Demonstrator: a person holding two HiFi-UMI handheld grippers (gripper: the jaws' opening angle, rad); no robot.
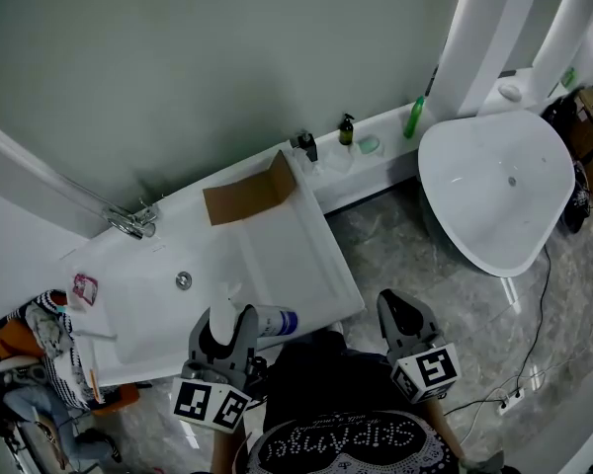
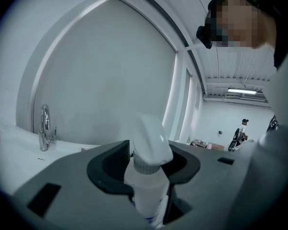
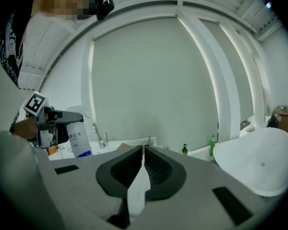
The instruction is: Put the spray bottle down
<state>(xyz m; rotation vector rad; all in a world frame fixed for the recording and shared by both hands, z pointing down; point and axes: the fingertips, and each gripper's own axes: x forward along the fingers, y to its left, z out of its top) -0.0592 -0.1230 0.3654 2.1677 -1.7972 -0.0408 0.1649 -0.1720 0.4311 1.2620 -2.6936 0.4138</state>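
Pale grey wall behind, marbled floor underfoot, and a big white shower tray [image 1: 277, 255] fills the middle of the head view, its drain [image 1: 183, 280] at 9 o'clock and a chrome faucet [image 1: 133, 220] out at 10. Down at 6 o'clock is the action: the left gripper [image 1: 227, 326] has the spray bottle [image 1: 267, 321] clamped just under its white trigger head, with the jaws spread partway and the pads pressing the neck from both sides. That grip looks sensible, since the collar stops the bottle sliding through. The bottle hangs in the air at the tray's near edge and isn't down yet; the open white surface just ahead looks the likeliest landing spot. At 5 o'clock the right gripper [image 1: 402, 309] waits well apart, its jaws squeezed together on a thin white sheet [image 3: 137, 190], probably a wipe, which it holds clear of the set-down. Now the count: one spray bottle, two grippers and one sheet. One flap of cardboard [image 1: 247, 196] leans at the tray's far side at 12 o'clock, and two bottles stand on the back ledge at 1 o'clock, a dark pump bottle [image 1: 346, 129] and a green bottle [image 1: 414, 117]. One freestanding tub [image 1: 474, 196] sits at 3 o'clock. I'd say the job is nearly done: lower the bottle, seat its base flat, then let go.
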